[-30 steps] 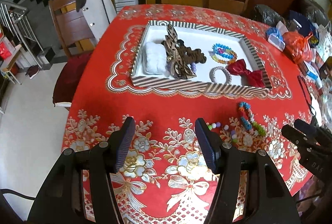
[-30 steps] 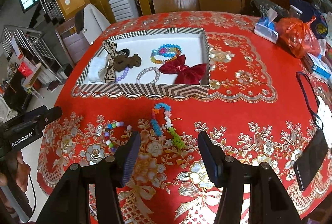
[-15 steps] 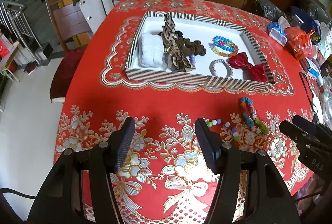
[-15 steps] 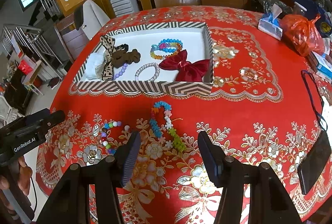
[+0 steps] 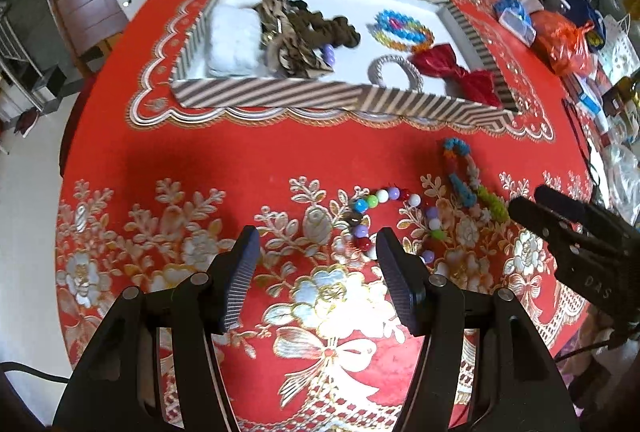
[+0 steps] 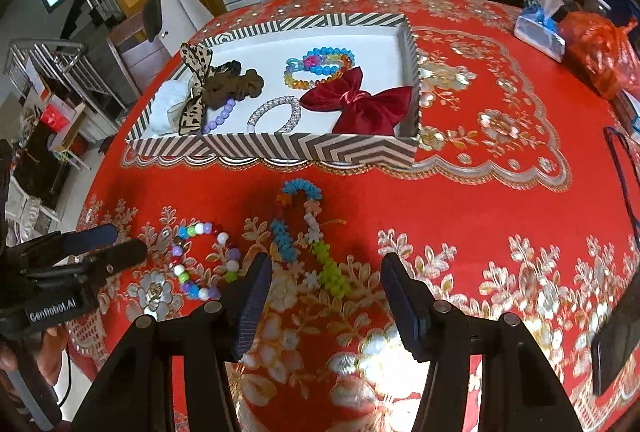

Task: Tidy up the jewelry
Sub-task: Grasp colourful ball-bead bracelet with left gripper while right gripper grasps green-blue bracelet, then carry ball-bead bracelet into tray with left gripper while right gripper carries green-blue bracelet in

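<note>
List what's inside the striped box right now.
The striped box holds a red bow, silver bangle, rainbow bracelet, brown scrunchie, leopard bow and white scrunchie. A purple bead bracelet is partly hidden.

the purple bead strand (image 6: pixel 219 118) runs hidden under the leopard bow (image 6: pixel 195 88).

left wrist: above table's near edge, looks forward and down over red tablecloth (image 5: pixel 248 160) toward striped tray (image 5: pixel 320 98) | right wrist: same facing, set further right | shared: tray (image 6: pixel 280 148), both loose bead bracelets, each other's gripper at frame edge
</note>
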A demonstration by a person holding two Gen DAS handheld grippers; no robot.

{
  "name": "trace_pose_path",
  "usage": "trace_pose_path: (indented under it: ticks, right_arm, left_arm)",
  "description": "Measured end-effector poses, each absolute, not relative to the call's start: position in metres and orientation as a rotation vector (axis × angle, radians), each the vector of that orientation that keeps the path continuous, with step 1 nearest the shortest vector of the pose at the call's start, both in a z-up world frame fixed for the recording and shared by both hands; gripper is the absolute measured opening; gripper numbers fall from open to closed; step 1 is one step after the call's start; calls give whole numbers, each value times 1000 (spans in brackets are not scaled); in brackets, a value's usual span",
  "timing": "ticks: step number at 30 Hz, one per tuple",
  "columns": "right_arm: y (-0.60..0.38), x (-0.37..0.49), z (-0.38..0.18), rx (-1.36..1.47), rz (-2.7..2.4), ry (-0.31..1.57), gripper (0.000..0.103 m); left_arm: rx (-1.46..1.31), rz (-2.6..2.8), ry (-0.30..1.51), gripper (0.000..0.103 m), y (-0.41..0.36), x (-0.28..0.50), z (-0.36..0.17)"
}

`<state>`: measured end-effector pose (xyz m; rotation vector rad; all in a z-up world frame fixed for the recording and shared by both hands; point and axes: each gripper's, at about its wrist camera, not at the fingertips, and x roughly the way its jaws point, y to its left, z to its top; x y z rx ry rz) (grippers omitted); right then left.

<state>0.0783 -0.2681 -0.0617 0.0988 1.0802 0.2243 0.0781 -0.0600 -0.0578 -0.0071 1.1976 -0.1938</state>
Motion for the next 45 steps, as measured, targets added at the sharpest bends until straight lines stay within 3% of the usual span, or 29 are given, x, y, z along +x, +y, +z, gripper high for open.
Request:
trace_pose_path:
  ticks: [11, 14, 21, 25, 26, 27, 29, 30, 36, 45]
  right_arm:
    - [-253, 114, -86, 19, 302, 1126, 47]
    - [-250, 119, -89, -17, 312, 1109, 40]
    - [-257, 123, -90, -57, 312, 1083, 12]
    - [-269, 121, -87, -12, 311, 1083, 10]
    - [-271, 120, -86, 0, 313, 1081, 10]
    - [-275, 119, -82, 20, 317, 1075, 10]
    - [-278, 117, -75, 35, 317, 1059, 10]
    - [-280, 115, -69, 41, 320, 1048, 10]
    - [-283, 106, -34, 54, 333, 982, 10]
    - [-287, 110, 18, 54, 329, 890, 10]
  left_arm:
    - [115, -169, 1228, 60, -83, 98, -79]
    - [149, -183, 1238, 60, -91, 100, -84]
    - [155, -197, 1255, 63, -96, 111, -91]
    - [175, -230, 1249, 61, -103, 120, -92]
    - [179, -239, 1245, 55, -105, 122, -92]
    - [185, -252, 1236, 37, -106, 123, -91]
    - [197, -290, 1233, 13, -115, 123, -87]
    - [197, -300, 1241, 9, -117, 124, -87]
    - [148, -376, 1262, 8, -122, 131, -78]
    - [200, -445, 1132, 8, -128, 138, -11]
